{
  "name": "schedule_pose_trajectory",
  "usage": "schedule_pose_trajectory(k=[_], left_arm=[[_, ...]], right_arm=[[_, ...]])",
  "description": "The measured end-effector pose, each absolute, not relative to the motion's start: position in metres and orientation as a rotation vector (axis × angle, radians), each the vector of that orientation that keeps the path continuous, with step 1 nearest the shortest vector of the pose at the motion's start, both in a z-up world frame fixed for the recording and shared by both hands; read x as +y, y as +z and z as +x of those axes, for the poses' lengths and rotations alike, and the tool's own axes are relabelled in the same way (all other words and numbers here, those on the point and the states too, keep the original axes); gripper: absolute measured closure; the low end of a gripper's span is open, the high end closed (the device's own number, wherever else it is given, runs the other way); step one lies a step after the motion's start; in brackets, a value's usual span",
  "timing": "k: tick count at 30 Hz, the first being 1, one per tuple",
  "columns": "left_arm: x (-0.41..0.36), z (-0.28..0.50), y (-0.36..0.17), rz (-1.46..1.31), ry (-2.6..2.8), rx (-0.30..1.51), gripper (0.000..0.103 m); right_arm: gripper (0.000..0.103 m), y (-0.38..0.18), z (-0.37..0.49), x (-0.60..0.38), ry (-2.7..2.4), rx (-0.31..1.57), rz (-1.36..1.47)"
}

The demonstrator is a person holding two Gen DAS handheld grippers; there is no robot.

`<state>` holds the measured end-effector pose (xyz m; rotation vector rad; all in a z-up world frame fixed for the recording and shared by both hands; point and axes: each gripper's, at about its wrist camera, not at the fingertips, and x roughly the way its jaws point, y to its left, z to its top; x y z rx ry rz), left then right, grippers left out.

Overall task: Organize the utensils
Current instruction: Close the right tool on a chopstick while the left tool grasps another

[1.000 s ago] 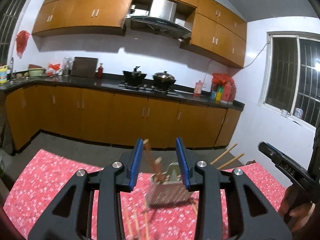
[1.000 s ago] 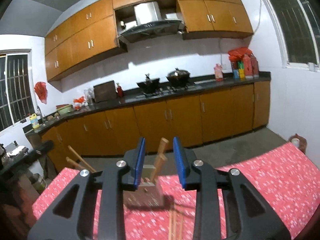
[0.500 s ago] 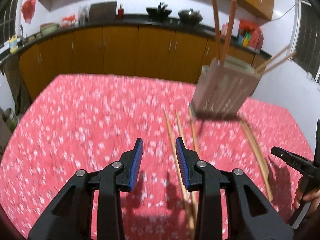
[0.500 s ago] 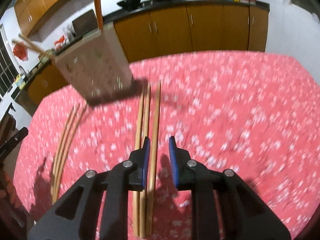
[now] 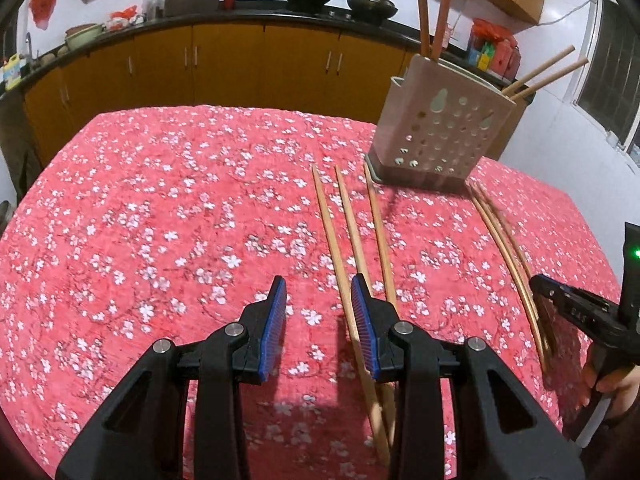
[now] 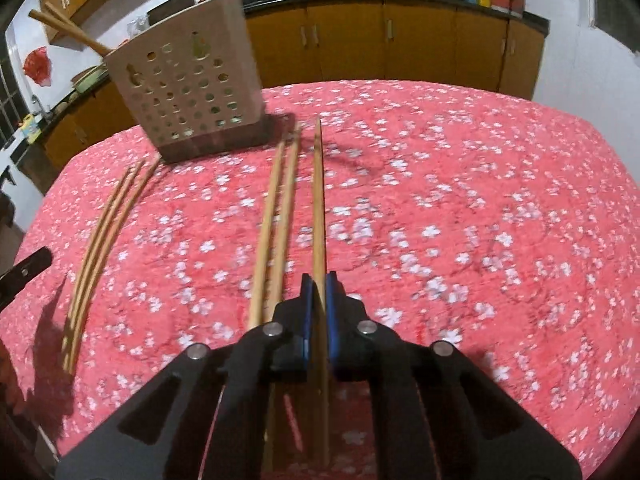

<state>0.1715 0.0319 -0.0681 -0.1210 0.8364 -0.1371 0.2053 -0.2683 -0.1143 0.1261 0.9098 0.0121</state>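
Note:
A beige perforated utensil holder (image 5: 440,132) (image 6: 188,92) stands at the back of the red floral tablecloth (image 5: 160,220), with several chopsticks (image 5: 436,8) upright in it. Three chopsticks (image 5: 348,232) lie in front of my left gripper (image 5: 318,284), which is open with nothing between its pads. The leftmost chopstick runs under its right finger. Another three lie further right. My right gripper (image 6: 319,280) is shut on the rightmost chopstick (image 6: 318,200) of that group, near its end. The other two (image 6: 276,208) lie just to its left.
Brown kitchen cabinets and a dark counter (image 5: 240,24) with woks run behind the table's far edge. In the left wrist view the right gripper (image 5: 540,284) and the hand holding it (image 5: 612,384) show at the right edge. The left gripper (image 6: 28,268) shows at the right view's left edge.
Both grippers came down and tipped from facing the kitchen to facing the tablecloth. The right jaws closed onto a chopstick. The left jaws kept the same width.

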Motion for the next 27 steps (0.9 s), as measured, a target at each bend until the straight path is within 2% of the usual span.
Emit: schedule_pose_trajectory(k=[6,16,27], left_arm=[[0.022,0.173,-0.075,-0.116,-0.171,0.863,0.071],[0.000,0.180,-0.095,-0.030,-0.164,0.923,0.088],[-0.007,0.163,-0.096,0.025,-0.145,0.900,0.092]], right_arm=[[0.095,-0.115,0.207,-0.285,-0.026,0.905,0.158],[0.095,-0.115,0.208,-0.283,-0.028,0.901,0.142],[0.093,-0.114,0.190,-0.280,-0.019,0.903,0.152]])
